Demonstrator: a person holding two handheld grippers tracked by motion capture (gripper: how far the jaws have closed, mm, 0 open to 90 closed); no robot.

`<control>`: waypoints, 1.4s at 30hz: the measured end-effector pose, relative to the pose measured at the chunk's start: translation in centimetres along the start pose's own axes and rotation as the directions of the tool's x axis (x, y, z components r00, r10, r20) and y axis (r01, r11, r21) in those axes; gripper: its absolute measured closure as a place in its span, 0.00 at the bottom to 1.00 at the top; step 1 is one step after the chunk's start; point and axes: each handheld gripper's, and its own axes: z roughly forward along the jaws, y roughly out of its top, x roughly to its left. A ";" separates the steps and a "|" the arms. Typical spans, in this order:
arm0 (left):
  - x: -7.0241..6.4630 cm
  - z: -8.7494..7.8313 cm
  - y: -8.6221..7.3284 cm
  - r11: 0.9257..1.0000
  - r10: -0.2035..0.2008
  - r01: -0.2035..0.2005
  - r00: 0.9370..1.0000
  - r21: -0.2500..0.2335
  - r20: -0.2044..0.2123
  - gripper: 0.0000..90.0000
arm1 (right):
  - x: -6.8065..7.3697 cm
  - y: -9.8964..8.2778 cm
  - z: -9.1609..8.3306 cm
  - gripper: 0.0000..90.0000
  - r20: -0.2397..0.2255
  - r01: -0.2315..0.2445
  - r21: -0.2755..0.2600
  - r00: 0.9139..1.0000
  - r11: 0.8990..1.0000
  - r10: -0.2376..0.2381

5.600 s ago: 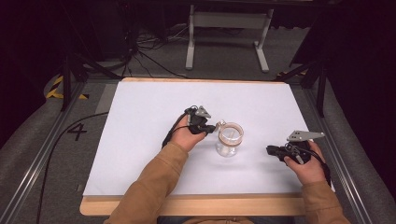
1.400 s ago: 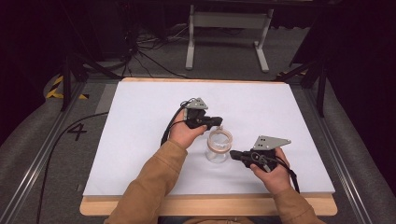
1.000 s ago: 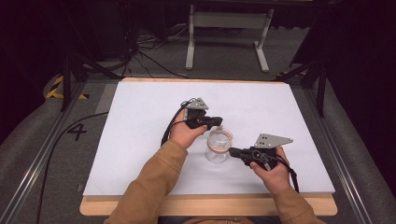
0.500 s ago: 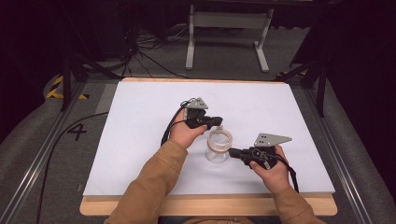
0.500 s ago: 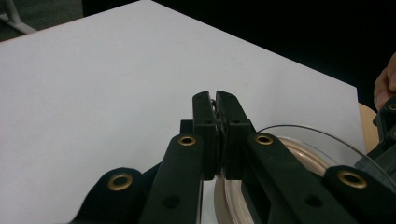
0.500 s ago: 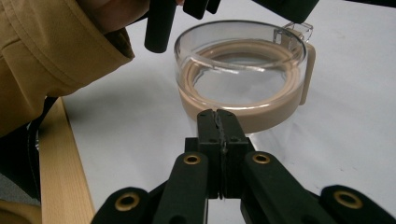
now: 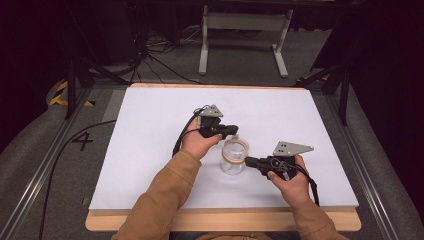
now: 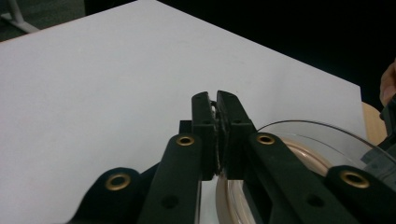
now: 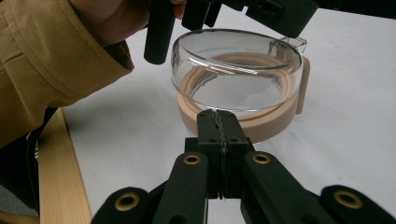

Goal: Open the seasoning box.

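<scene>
You have the clear glass jar with its tan ring-shaped collar and clear hinged lid [image 7: 234, 156] standing near the middle of the white-topped desk [image 7: 150, 150], a little toward its near edge, with one hand-held gripper on either side of it.

Your left hand-held gripper [image 8: 216, 109] sits at the far-left side of the jar's rim. Its jaws have just been easing apart, yet in the left gripper view only a thin slit shows between them, nothing lies in that slit, and the lid's edge passes beside them, not through. Your right hand-held gripper [image 9: 218, 122] has its jaws pressed flat together, empty, with the tips right at the tan collar on the near-right side; whether they touch it you cannot tell.

This looks like the step of working the lid, with the left side at the small clear tab by the tan clasp [image 9: 302, 84] and the right side bracing the jar.

Next, spread the left jaws wider before you go for the tab or rim, since the present gap would not take it. Keep the right tips low against the collar so the jar does not slide toward the desk's near edge.
</scene>
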 end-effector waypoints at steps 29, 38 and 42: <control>0.9 -7.9 -3.0 0.994 -0.095 0.104 0.982 0.046 -0.164 0.90 | -1.7 3.4 0.7 1.00 -0.051 0.073 -0.052 0.996 0.996 -0.075; 1.2 -10.2 -4.8 0.981 -0.136 0.159 0.971 0.107 -0.198 0.89 | -2.8 4.6 1.1 1.00 -0.067 0.079 -0.071 0.994 0.994 -0.084; 1.2 -10.8 -5.8 0.967 -0.156 0.192 0.966 0.167 -0.207 0.89 | -3.3 4.7 1.2 1.00 -0.066 0.079 -0.076 0.994 0.994 -0.084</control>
